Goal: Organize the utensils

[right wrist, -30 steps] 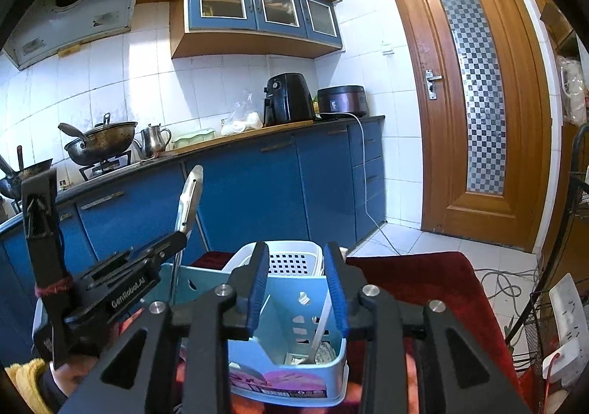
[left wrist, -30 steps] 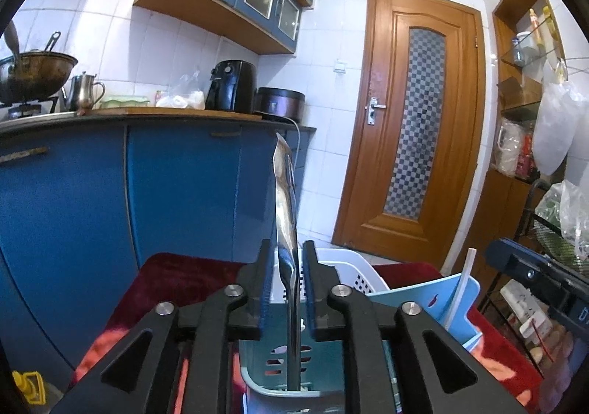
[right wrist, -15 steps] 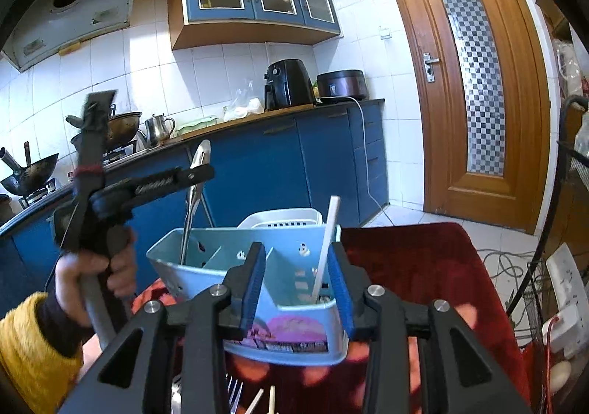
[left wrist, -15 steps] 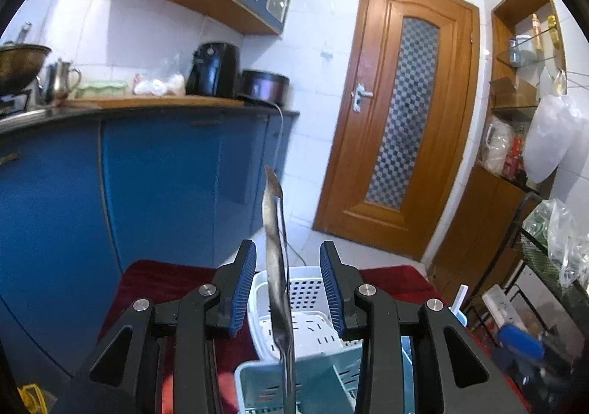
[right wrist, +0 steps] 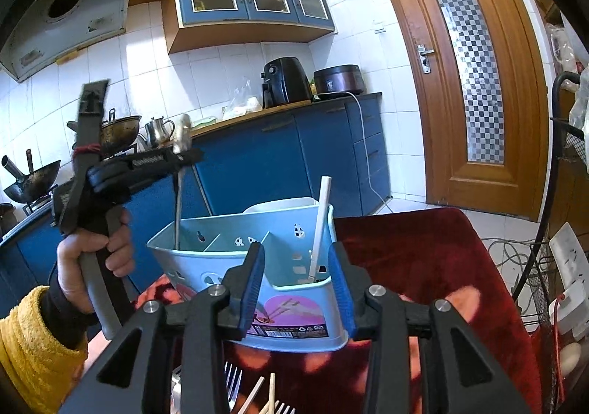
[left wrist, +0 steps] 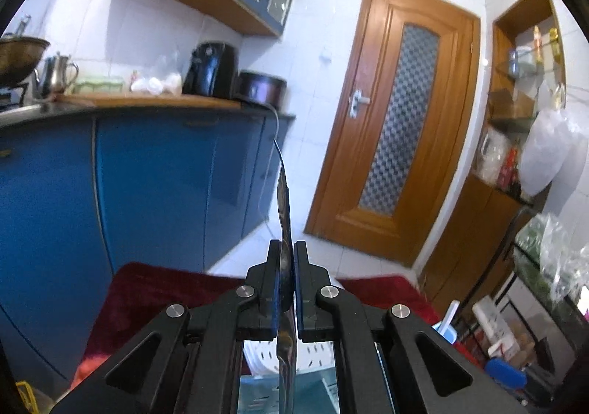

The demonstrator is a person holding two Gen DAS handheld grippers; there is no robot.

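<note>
My left gripper (left wrist: 285, 266) is shut on a metal spoon (left wrist: 284, 215) that stands upright, bowl end up. In the right wrist view the left gripper (right wrist: 184, 156) holds the spoon (right wrist: 179, 189) with its handle reaching down into the left compartment of the light blue utensil caddy (right wrist: 279, 259). A white chopstick (right wrist: 319, 226) stands in the caddy's right compartment. My right gripper (right wrist: 298, 285) is open and empty, just in front of the caddy. Forks (right wrist: 230, 386) and chopsticks (right wrist: 272, 393) lie on the red cloth below it.
A white basket (right wrist: 279, 204) stands behind the caddy; it also shows in the left wrist view (left wrist: 313, 358). The red cloth (right wrist: 423, 259) covers the table. Blue kitchen cabinets (right wrist: 279, 163) are behind, a wooden door (right wrist: 475, 75) at right, a wire rack (right wrist: 567, 171) at far right.
The left gripper opened around the spoon half a second ago and has shut on it again lower down, and it has risen. The right gripper backed away from the caddy.
</note>
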